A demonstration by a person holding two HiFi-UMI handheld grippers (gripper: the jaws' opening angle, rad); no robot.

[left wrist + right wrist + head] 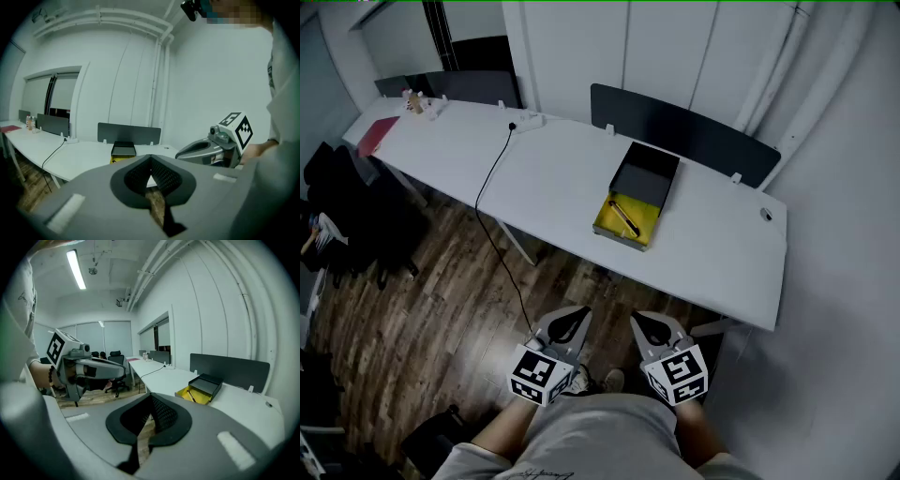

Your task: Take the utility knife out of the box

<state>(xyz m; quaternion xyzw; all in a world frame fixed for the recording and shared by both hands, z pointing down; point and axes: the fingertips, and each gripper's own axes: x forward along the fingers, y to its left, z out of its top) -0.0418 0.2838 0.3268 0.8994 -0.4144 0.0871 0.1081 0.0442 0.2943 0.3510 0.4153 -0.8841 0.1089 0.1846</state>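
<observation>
- One flat red folder (377,134) lies at the left end of the long white table (572,183). A few small items sit at the back corner there, too small for me to name.
- Two dark divider panels stand upright along the table's back edge: the left panel (455,86) near the folder and the right panel (675,131) behind the box.
- One thin black cable (492,183) runs from a white power strip (528,120) at the back edge. It crosses the smooth top, drops over the front edge and reaches the wood-plank floor (412,309).
- My left gripper (574,317) hangs over the floor, close to my body and well short of the table's front edge. Its grey jaws are pressed together at the tips, empty.
- One rectangular box (652,173) sits open, right of the table's middle. Its black half is toward the back edge and its yellow-lined half is at the front edge.
- One utility knife (625,218), slim and dark, lies slantwise in the yellow half, untouched.
- My right gripper (645,323) is just beside the left one, also over the floor. Its jaws are pressed together too, pinching nothing.
- Each gripper carries one cube with square markers.
- A strip of floor and the table's front edge lie between both grippers and the box.
</observation>
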